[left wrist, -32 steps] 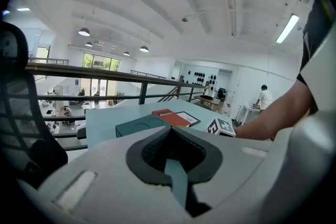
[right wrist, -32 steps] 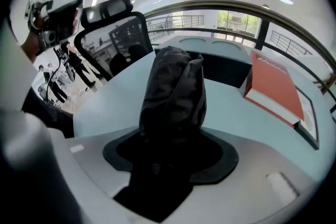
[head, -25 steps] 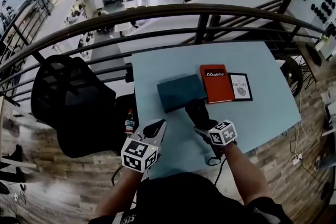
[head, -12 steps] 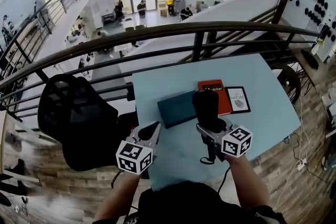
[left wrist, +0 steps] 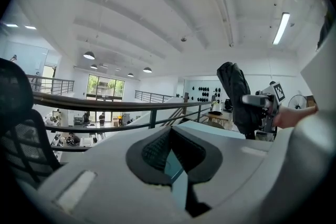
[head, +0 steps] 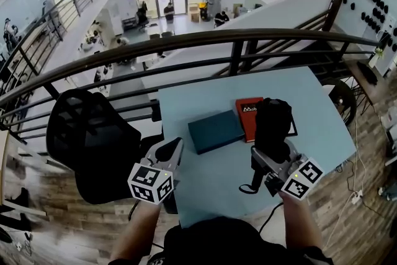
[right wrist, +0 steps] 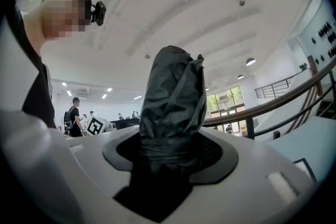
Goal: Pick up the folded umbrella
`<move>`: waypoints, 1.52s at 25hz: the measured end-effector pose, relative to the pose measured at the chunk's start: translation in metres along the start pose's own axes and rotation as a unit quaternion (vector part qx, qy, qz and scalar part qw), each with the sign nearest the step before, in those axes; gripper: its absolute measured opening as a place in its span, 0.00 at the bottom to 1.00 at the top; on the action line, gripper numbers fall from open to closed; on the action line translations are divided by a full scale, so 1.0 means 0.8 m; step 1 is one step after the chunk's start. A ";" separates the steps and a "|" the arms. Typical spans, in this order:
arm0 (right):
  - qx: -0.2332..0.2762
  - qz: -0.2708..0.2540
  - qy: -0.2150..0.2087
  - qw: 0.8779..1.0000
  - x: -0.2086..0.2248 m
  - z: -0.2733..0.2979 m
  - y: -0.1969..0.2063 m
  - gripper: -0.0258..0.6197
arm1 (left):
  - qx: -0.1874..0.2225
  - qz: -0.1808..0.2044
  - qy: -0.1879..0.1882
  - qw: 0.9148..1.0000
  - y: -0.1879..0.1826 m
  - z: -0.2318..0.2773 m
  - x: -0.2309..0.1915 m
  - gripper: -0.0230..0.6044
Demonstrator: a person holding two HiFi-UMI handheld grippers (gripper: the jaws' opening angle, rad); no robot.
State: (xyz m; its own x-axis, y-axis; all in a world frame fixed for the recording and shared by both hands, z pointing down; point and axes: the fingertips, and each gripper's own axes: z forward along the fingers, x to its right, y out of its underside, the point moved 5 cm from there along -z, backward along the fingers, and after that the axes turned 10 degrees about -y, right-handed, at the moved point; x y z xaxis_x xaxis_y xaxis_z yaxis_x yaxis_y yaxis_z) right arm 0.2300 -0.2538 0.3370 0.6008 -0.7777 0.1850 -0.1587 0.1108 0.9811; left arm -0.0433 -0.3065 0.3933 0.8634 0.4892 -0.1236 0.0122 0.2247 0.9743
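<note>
1. Between the jaws of the right gripper (right wrist: pixel 168 157) stands the folded umbrella (right wrist: pixel 173 94), upright. The pads are clamped on its lower body, and black fabric bunches above them.
2. The left gripper (left wrist: pixel 170 157) has its jaws closed together with nothing in them. It hangs left of the teal box (head: pixel 216 131) and nearer the person, by the edge of the surface (head: pixel 205 189).
3. The umbrella is held in the air to the right of the teal box, in front of the red book (head: pixel 246 113), and seems to touch nothing but the jaws.
4. A black strap loop (head: pixel 248 186) hangs below the grip, nearer the person than the teal box. I cannot tell whether it touches the surface.
5. The grip sits low on a tall bundle of slick fabric. A quick swing of the hand could likely tip the umbrella, or let the fabric slide over the shaft inside the pads.
6. If carried low toward the teal box, the loose strap could catch on the box's corner and drag on the hold.
7. The teal box is the only likely container. It lies shut, so I cannot tell what is in it.
</note>
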 end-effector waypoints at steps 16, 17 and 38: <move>0.060 -0.050 0.022 0.997 -0.006 -0.039 -0.021 0.43 | 0.027 0.001 -0.012 1.000 -0.028 -0.017 -0.003 0.05; 0.055 -0.053 0.021 0.997 -0.007 -0.038 -0.017 0.43 | 0.027 0.001 -0.012 1.000 -0.027 -0.017 -0.002 0.05; 0.022 -0.060 0.000 0.998 -0.015 -0.017 -0.007 0.43 | 0.015 -0.009 -0.007 1.000 -0.016 -0.011 0.010 0.05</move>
State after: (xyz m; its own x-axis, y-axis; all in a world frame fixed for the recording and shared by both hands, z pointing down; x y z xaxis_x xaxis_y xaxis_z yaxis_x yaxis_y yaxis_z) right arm 0.2345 -0.2367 0.3300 0.6183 -0.7832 0.0656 -0.1196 -0.0113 0.9928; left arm -0.0410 -0.2985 0.3781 0.8699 0.4732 -0.1393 0.0436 0.2075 0.9773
